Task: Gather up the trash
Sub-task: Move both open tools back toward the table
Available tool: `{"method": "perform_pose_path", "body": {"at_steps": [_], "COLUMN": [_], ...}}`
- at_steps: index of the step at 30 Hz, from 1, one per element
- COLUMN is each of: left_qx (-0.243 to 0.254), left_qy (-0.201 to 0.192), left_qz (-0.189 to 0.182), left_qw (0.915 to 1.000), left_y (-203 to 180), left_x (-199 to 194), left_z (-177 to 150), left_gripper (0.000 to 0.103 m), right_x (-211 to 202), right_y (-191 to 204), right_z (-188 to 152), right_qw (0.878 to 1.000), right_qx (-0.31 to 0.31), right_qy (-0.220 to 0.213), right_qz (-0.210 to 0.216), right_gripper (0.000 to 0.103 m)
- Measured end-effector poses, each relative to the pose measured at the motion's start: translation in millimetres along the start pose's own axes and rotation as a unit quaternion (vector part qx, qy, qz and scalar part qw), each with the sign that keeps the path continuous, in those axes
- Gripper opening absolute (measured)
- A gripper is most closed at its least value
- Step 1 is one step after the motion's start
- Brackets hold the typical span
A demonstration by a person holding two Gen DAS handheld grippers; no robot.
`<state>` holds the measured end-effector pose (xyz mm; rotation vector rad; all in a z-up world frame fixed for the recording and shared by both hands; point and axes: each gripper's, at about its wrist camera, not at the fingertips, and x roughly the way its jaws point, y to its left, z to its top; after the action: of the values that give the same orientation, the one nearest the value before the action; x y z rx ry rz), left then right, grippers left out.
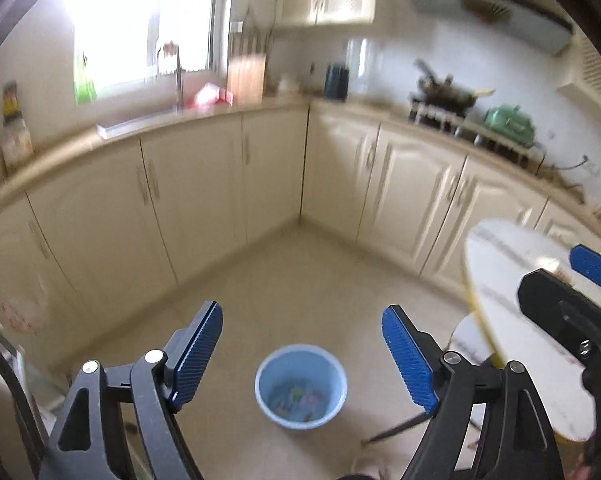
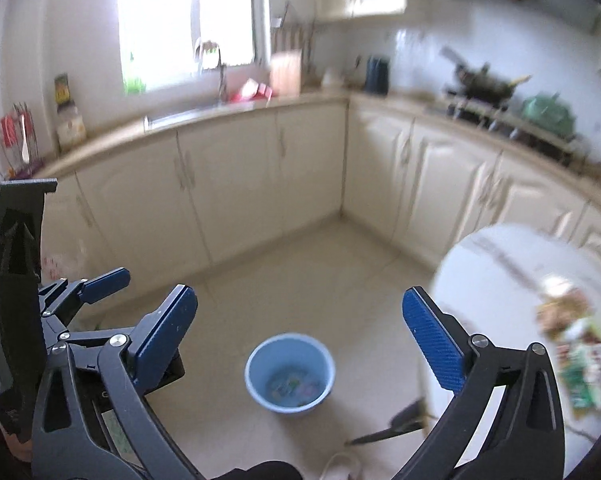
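A light blue bucket (image 1: 300, 386) (image 2: 290, 372) stands on the tiled floor with colourful wrappers (image 2: 292, 386) lying in its bottom. My left gripper (image 1: 304, 356) is open high above it, nothing between its blue pads. My right gripper (image 2: 300, 336) is open wide above the same bucket, also empty. Several crumpled wrappers (image 2: 572, 344) lie on a round white table (image 2: 492, 280) (image 1: 512, 292) to the right. One of the right gripper's pads (image 1: 596, 270) shows over the table in the left wrist view. One of the left gripper's pads (image 2: 108, 278) shows at the left of the right wrist view.
Cream cabinets (image 1: 204, 200) run around the corner under a counter with a sink (image 2: 188, 114) below the window. A wok on the stove (image 2: 480, 84) and a green kettle (image 2: 548, 114) sit at the right. A dark table leg (image 2: 396, 424) slants beside the bucket.
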<state>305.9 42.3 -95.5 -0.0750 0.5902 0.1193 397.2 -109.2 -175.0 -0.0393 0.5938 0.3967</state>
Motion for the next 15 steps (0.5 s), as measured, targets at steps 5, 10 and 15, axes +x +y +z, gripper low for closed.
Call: {"method": "perform_pose_path", "body": {"at_steps": [5,10,15], "left_qx": [0.026,0.048,0.049], "left_qy": [-0.101,-0.178,-0.216], "left_qz": [0.008,0.019,-0.005], "left_qw": [0.9945,0.9828,0.9751], "left_y": [-65,-121,-166], "left_x": [-72,-128,-168], "left_z": [-24,-55,-85], "left_gripper": [0.099,0.102,0.102], "right_x": [-83,-159,-211], "right_y": [-4,-15,-31], "right_z": [14,14,3], "right_qw": [0.997,0.988,0.979], "right_qx": [0.000,0.005,0.023], "right_qy": [-0.072,-0.131,-0.168], "right_qz": [-0.040,-0.082,-0.109], "right_gripper": [0.103,0.103,0.103]}}
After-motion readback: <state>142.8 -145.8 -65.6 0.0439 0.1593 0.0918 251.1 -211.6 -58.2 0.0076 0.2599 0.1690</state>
